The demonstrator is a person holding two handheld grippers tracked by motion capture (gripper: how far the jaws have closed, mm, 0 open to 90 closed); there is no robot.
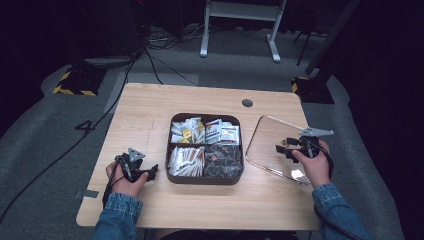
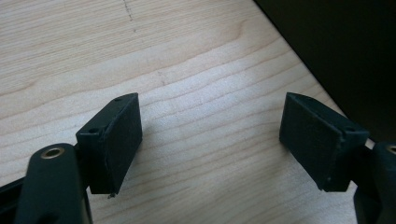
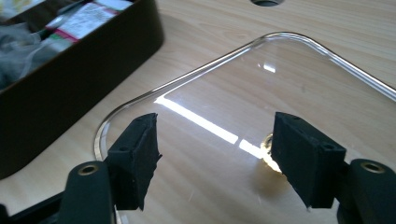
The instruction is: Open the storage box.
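Note:
A dark brown box (image 1: pixel 204 178) with four compartments of packets and sachets sits at the table's centre. Its clear lid (image 1: pixel 272 135) lies flat on the wood just right of it. My right gripper (image 1: pixel 281 148) hovers over the lid, open, with nothing between its jaws; in the right gripper view (image 3: pixel 215 154) the lid's curved rim (image 3: pixel 205 63) runs ahead and the box wall (image 3: pixel 70 88) stands at the left. My left gripper (image 1: pixel 152 171) rests open near the box's left side, with bare wood between its jaws (image 2: pixel 210 144) and the box wall (image 2: pixel 345 56) dark at the upper right.
The wooden table (image 1: pixel 145 110) has a round cable hole (image 1: pixel 247 103) behind the box. Bare wood lies left of the box and along the front edge. Beyond the table are grey floor, cables and a white stand's legs (image 1: pixel 239 30).

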